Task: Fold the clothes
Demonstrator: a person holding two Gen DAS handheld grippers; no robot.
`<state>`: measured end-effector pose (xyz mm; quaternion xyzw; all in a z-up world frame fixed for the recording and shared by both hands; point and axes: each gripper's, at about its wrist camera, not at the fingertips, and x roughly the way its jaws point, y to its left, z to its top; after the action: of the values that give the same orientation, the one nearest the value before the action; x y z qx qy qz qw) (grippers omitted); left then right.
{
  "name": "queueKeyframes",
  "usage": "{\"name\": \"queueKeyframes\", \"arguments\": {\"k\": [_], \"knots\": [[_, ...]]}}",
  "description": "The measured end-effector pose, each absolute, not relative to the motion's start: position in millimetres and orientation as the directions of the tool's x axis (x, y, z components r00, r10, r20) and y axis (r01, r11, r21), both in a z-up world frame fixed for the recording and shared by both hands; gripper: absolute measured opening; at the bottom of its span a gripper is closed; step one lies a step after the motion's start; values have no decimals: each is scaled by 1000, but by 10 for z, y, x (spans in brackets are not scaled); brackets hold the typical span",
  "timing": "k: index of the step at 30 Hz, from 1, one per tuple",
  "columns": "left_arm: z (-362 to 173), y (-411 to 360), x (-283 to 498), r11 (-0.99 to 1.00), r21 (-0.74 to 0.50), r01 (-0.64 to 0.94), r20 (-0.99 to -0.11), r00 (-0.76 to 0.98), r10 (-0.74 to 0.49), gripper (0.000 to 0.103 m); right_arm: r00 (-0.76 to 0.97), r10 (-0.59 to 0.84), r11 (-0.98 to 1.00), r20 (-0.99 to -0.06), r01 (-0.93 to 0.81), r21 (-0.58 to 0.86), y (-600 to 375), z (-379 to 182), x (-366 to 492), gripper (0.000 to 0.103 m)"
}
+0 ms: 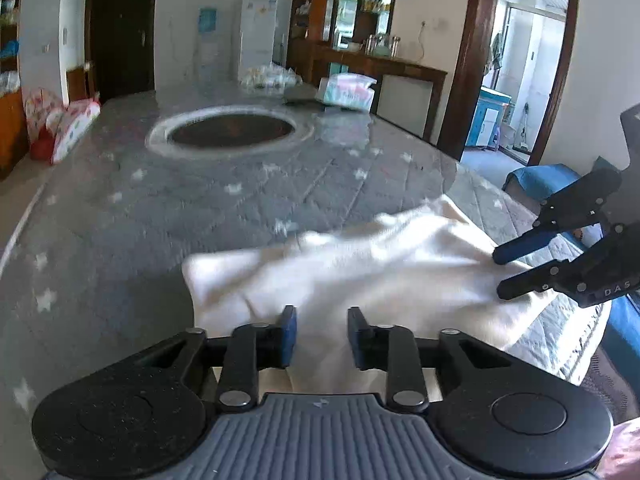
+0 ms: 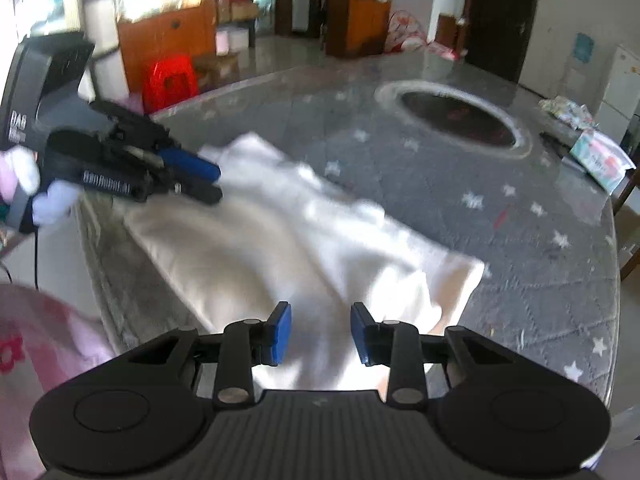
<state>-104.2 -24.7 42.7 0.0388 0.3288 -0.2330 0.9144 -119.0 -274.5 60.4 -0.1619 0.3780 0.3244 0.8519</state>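
On the near edge of the large round table [image 1: 200, 200], which wears a grey quilted cover with white stars and a dark round opening [image 1: 230, 130] in its middle, lies a rumpled white garment [image 1: 360, 272], motion-blurred in both views. The left gripper [image 1: 322, 334] hovers over the garment's near hem with its blue-padded fingers [image 1: 289, 336] spread apart and holding nothing. The right gripper [image 2: 320, 334] hangs above the cloth's other side, its fingers likewise parted and empty. A tissue pack [image 1: 348, 90] sits at the table's far right
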Motion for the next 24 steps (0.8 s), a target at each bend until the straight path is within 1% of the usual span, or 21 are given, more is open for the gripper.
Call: {"name": "queueKeyframes", "arguments": {"k": [5, 8, 12, 15, 19, 21, 23, 24], "knots": [[503, -396, -920, 874, -73, 480, -594, 683, -425, 36, 565, 406, 798, -718, -602, -22, -2676, 609, -914, 32], [432, -479, -793, 873, -72, 482, -609, 672, -421, 36, 573, 399, 814, -716, -581, -12, -2631, 530, -763, 32], [282, -536, -627, 883, -47, 467, -640, 664, -386, 35, 582, 363, 834, -727, -551, -25, -2592, 383, -617, 31], [244, -534, -562, 891, -42, 453, -642, 671, -372, 35, 597, 340, 849, -727, -527, -35, -2585, 335, -552, 31], [288, -555, -567, 889, -45, 456, -633, 676, -378, 36, 610, 368, 860, -701, -511, 7, -2573, 435, -519, 32], [301, -565, -562, 889, -46, 456, -631, 677, -380, 36, 607, 375, 855, -700, -518, 8, -2520, 430, -506, 33], [280, -578, -529, 891, -45, 452, -637, 674, -375, 37, 603, 365, 853, -709, -522, -5, -2459, 387, -487, 37], [269, -584, -513, 892, -45, 450, -640, 673, -372, 37, 605, 354, 856, -713, -517, -13, -2434, 353, -470, 37]]}}
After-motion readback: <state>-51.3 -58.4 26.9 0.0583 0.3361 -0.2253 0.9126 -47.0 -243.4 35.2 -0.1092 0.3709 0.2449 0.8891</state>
